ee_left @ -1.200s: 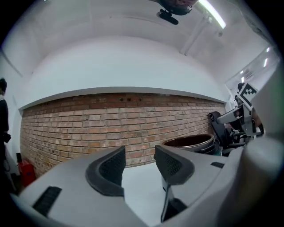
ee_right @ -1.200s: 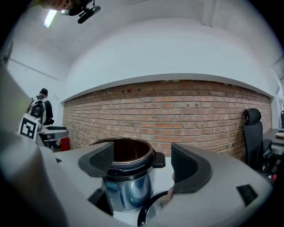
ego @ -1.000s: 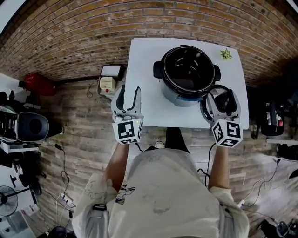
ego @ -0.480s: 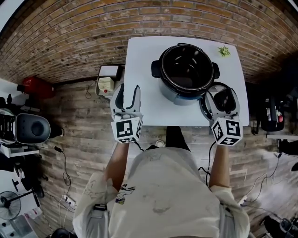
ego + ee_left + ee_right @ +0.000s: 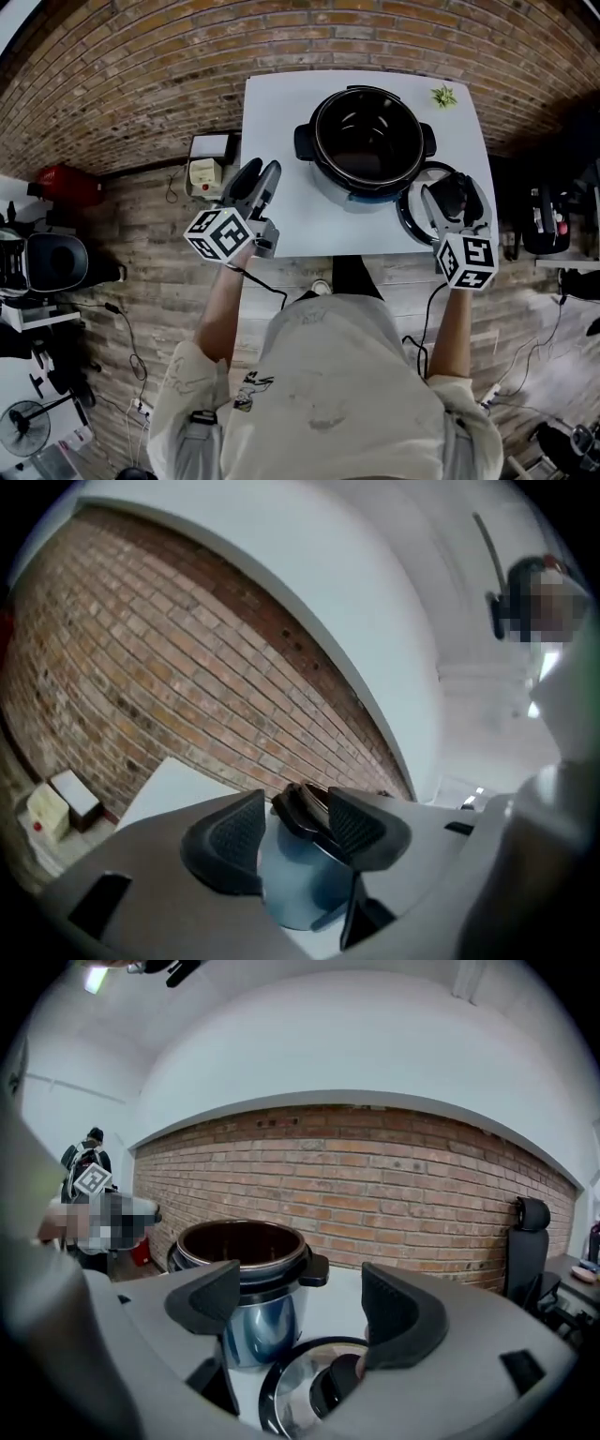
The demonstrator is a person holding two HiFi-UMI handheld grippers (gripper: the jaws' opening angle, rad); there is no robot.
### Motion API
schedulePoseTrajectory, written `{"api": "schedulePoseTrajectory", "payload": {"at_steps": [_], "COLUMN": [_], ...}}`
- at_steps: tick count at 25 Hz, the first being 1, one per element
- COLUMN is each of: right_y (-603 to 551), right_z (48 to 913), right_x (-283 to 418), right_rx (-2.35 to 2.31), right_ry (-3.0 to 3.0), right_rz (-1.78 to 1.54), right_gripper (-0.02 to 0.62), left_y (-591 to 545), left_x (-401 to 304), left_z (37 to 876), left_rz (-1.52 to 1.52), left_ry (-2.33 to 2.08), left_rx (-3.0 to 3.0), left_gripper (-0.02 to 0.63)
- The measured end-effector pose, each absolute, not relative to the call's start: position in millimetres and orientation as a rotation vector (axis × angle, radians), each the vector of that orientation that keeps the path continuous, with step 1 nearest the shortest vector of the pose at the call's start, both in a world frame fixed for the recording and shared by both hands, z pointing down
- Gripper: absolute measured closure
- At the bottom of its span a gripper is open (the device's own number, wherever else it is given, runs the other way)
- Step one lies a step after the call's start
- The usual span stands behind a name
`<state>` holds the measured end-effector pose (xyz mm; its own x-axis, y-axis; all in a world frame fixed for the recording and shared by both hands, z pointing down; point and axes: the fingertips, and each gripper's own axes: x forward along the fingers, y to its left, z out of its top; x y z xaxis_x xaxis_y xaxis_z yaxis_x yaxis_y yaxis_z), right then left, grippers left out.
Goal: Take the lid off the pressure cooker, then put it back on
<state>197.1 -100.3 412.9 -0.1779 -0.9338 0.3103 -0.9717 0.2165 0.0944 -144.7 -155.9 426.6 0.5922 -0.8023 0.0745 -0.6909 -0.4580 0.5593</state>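
My left claw (image 5: 255, 178) is hanging over the white bench's (image 5: 272, 112) left edge, jaws only slightly parted and gripping nothing. The open pressure cooker (image 5: 364, 141) is standing mid-bench. Just right of it the lid (image 5: 411, 208) is lying flat on the bench. My right claw (image 5: 456, 199) is hovering over the lid, jaws spread wide, empty.

Lid (image 5: 418, 202) lies on table (image 5: 277, 122), right of cooker (image 5: 364, 141).
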Motion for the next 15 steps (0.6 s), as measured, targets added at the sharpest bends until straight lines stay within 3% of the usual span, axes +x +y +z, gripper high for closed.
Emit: {"api": "schedulePoseTrajectory", "payload": {"at_steps": [15], "right_y": [-105], "right_z": [499], "right_x": [242], "right_rx": [1.251], "right_ry": [-1.979], "right_rz": [0.49], "right_gripper": [0.178], "left_y": [-204], "left_x": [-100], "left_z": [445], "left_rz": [-0.329], "left_ry": [-0.599], "left_rx": [1.942], "left_gripper": [0.381]}}
